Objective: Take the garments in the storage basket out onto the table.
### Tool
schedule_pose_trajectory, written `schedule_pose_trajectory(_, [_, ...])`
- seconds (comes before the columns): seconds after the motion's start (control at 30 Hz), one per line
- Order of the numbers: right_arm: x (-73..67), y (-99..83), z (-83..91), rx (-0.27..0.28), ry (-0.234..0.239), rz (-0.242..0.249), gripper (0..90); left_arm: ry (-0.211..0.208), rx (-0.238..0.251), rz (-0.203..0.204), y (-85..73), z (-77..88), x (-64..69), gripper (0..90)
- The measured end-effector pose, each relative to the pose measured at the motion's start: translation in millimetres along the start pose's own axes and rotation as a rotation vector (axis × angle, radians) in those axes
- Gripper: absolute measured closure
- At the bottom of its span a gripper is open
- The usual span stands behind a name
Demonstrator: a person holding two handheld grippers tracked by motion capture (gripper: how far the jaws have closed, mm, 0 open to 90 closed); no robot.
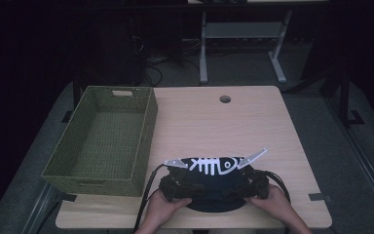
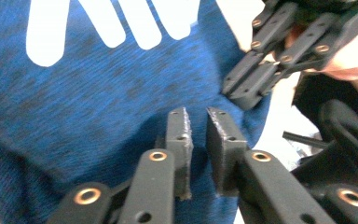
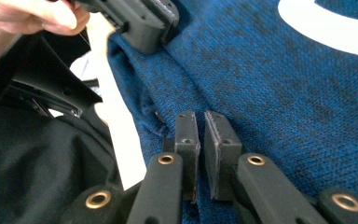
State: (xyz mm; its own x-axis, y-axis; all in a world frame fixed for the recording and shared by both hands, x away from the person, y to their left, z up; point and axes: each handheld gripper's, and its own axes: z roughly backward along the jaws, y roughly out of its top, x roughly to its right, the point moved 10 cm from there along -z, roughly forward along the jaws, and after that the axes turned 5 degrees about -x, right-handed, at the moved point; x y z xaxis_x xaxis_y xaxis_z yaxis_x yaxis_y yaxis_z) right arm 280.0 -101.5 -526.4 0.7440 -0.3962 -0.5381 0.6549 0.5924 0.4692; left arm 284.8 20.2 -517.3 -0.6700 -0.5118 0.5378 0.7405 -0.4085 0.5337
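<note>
Blue knit cloth, probably pinched by both hand-held grippers.

This looks like a lab or test room set up for recording, not a home. The light wooden surface stands alone on grey carpet, with a round cable hole cut near its far edge. Behind it, loose cables lie tangled on the floor beside the white metal legs of another desk. Strips of black tape mark the carpet by the near corners, and the surroundings are kept dark.
</note>
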Motion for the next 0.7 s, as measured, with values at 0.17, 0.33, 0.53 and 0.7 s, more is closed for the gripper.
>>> schedule_pose_trajectory(0.17, [-2.1, 16.3, 6.6, 0.041, -0.005, -0.003, 82.4, -0.006, 0.01, 0.01, -4.1, -2.9, -3.5, 79.3])
schedule_pose_trajectory(0.33, [3.1, 52.0, 12.3, 0.1, -0.039, -0.011, 82.7, 0.006, 0.007, -0.006, -5.2, -3.8, -3.1, 78.0])
schedule_pose_trajectory(0.53, [27.1, 75.9, 7.3, 0.126, -0.08, -0.079, 84.7, 0.016, 0.001, -0.02, -7.0, -4.1, -4.7, 78.0])
schedule_pose_trajectory(0.7, [36.6, 75.0, -3.9, 0.094, -0.101, -0.099, 84.9, 0.014, 0.002, -0.018, -7.8, -4.5, -5.0, 78.0])
